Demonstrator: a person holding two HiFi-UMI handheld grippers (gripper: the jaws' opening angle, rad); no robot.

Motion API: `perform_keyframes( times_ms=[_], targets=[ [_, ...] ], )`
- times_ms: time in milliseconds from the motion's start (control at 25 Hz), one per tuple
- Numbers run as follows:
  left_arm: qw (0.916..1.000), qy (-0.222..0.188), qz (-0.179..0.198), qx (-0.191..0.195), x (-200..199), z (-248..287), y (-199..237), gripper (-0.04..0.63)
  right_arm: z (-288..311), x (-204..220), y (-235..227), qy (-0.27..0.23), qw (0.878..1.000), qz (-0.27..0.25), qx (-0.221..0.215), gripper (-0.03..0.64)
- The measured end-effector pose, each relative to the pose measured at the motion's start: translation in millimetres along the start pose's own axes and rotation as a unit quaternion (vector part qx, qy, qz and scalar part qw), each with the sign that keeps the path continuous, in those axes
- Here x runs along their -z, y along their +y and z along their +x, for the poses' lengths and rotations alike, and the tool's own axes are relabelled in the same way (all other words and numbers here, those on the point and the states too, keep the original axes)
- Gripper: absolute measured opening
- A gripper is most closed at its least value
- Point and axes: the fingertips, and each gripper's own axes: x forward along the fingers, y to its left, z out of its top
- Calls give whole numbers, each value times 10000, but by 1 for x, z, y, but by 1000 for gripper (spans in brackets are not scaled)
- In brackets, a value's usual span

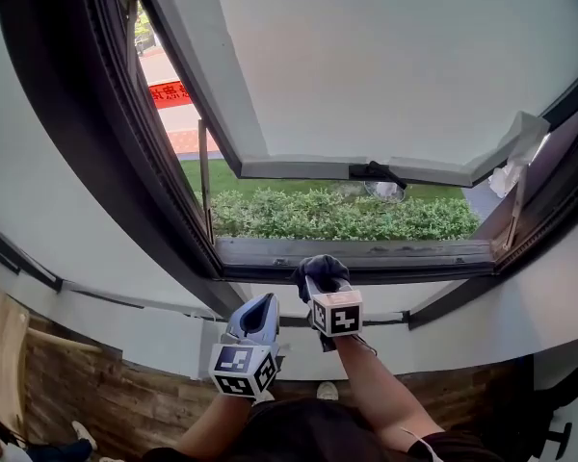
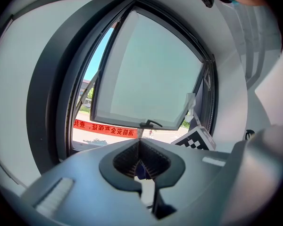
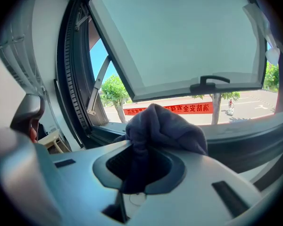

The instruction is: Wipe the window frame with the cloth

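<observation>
The cloth (image 1: 320,268), dark and bunched, sits pinched between the 2 fingers of your right gripper (image 1: 319,283). In the right gripper view the jaws are clamped on its lower folds, and the rest mushrooms up over the fingertips. Just ahead of those fingers runs the bottom rail of the window frame (image 1: 405,252). The cloth overlaps the rail's inner edge in the head view, but you cannot tell from here whether it actually touches. Above and beyond the fingers, the sash (image 1: 385,65) is swung outward, with its black handle (image 1: 374,171) on the lower edge. A crumpled white scrap (image 1: 518,148) hangs at the sash's corner, up and to the right of the fingers. Past the rail lie a green hedge (image 1: 347,216) and, farther off to the left, a red banner (image 1: 170,92). Your left gripper (image 1: 259,308) is held lower, just to the left of the right one and short of the frame. Its 2 jaws are pressed together with nothing between them.
</observation>
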Motion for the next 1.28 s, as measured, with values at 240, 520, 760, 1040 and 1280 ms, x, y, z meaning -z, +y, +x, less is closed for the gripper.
perform_keyframes(
  times_ms=[240, 520, 760, 1040, 1280],
  targets=[
    [9996, -27, 164, 229, -8, 13, -25, 9, -17, 2, -31, -55, 9996, 173, 194, 64],
    [9988, 41, 250, 424, -6, 27, -43, 9, -30, 4, -58, -121, 9978, 609, 229, 64],
    [9981, 85, 343, 501, -5, 31, -48, 9, -40, 4, -75, -210, 9943, 1015, 261, 64],
    [9992, 111, 166, 332, 8, 31, -42, 9, -52, 4, -97, -333, 9912, 1217, 392, 64],
    [9992, 161, 122, 347, 18, 30, -59, 9, -64, 7, -120, -362, 9902, 1243, 532, 64]
  ],
)
